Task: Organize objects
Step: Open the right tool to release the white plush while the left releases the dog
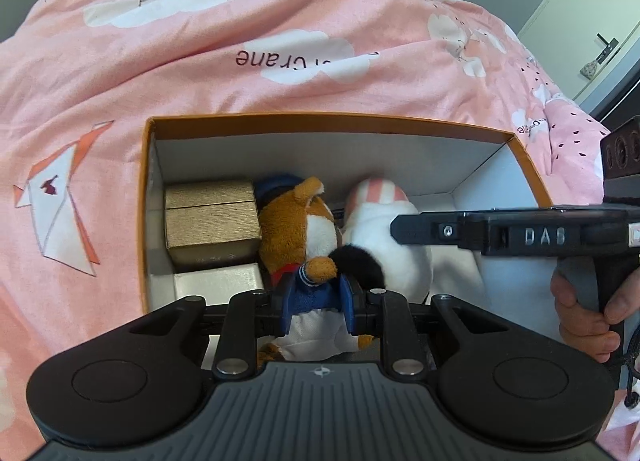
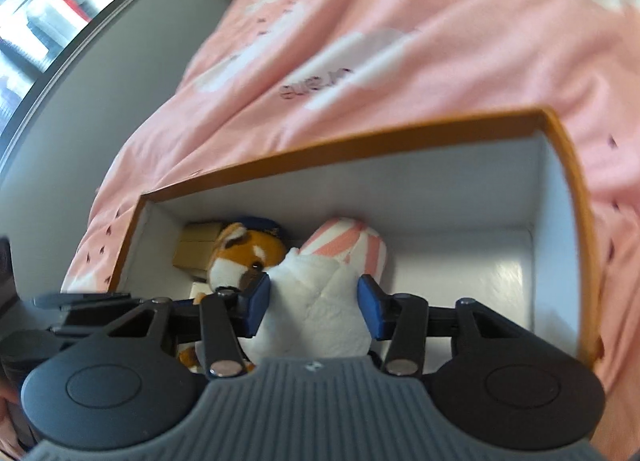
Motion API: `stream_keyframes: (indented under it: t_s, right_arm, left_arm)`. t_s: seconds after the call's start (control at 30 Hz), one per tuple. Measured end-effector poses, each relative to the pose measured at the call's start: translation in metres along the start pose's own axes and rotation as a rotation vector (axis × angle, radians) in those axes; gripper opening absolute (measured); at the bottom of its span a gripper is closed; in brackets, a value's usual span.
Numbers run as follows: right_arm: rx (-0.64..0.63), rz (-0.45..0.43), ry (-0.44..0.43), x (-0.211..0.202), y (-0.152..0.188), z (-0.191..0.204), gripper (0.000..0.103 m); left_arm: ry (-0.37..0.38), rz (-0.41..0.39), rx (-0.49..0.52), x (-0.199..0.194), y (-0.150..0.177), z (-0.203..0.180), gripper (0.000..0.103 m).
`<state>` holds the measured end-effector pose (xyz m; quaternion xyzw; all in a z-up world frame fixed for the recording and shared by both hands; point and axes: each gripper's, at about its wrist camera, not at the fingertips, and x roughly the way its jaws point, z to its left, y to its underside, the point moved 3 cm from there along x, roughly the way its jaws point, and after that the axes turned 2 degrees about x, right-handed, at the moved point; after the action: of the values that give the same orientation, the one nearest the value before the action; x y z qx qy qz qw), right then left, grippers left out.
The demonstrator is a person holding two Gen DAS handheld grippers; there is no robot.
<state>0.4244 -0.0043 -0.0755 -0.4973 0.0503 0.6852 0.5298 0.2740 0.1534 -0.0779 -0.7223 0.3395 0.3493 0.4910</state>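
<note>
An orange-rimmed box [image 1: 320, 119] with white walls lies on the pink bed. Inside are gold boxes [image 1: 212, 221], a brown fox plush [image 1: 304, 225] and a white plush with pink-striped ears [image 1: 384, 229]. My left gripper [image 1: 318, 301] is shut on the fox plush's blue-and-white clothing, low in the box. My right gripper [image 2: 314, 307] has its blue pads around the white plush [image 2: 320, 297], both pads touching it. The fox plush [image 2: 244, 257] lies just left of it. The right gripper's body [image 1: 520, 235] reaches into the left wrist view from the right.
The pink quilt [image 1: 240, 41] with white clouds surrounds the box. The box's right part [image 2: 500, 261] has bare white floor. A door [image 1: 580, 13] is at far right, a window [image 2: 48, 13] at far left in the right wrist view.
</note>
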Motion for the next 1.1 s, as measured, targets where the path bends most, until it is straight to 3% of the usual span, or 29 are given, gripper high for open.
stream_keyframes:
  t_s: [0.1, 0.3, 0.57, 0.67, 0.8, 0.93, 1.1]
  right_arm:
    - [-0.140, 0.012, 0.025, 0.003, 0.002, 0.017, 0.049]
    - [-0.197, 0.022, 0.041, 0.015, -0.001, 0.019, 0.048]
    - [-0.420, 0.084, 0.055, 0.004, 0.010, 0.036, 0.048]
    - [-0.475, 0.066, 0.073, 0.009, 0.011, 0.042, 0.048]
    - [-0.637, 0.060, 0.083, 0.013, 0.023, 0.058, 0.048]
    - [-0.532, 0.065, 0.095, 0.016, 0.012, 0.051, 0.053]
    - [-0.557, 0.021, 0.137, 0.009, 0.017, 0.057, 0.058]
  left_arm:
    - [0.002, 0.000, -0.002, 0.002, 0.000, 0.002, 0.027]
    - [-0.032, -0.003, 0.018, 0.008, -0.001, -0.003, 0.027]
    - [-0.009, -0.033, -0.026, -0.003, -0.003, 0.004, 0.027]
    - [-0.021, -0.032, -0.021, -0.003, -0.005, 0.004, 0.027]
    - [-0.014, -0.019, -0.026, 0.006, -0.005, 0.003, 0.028]
    - [-0.018, -0.034, -0.027, 0.004, -0.004, 0.001, 0.028]
    - [-0.040, -0.081, 0.001, -0.012, -0.001, -0.003, 0.028]
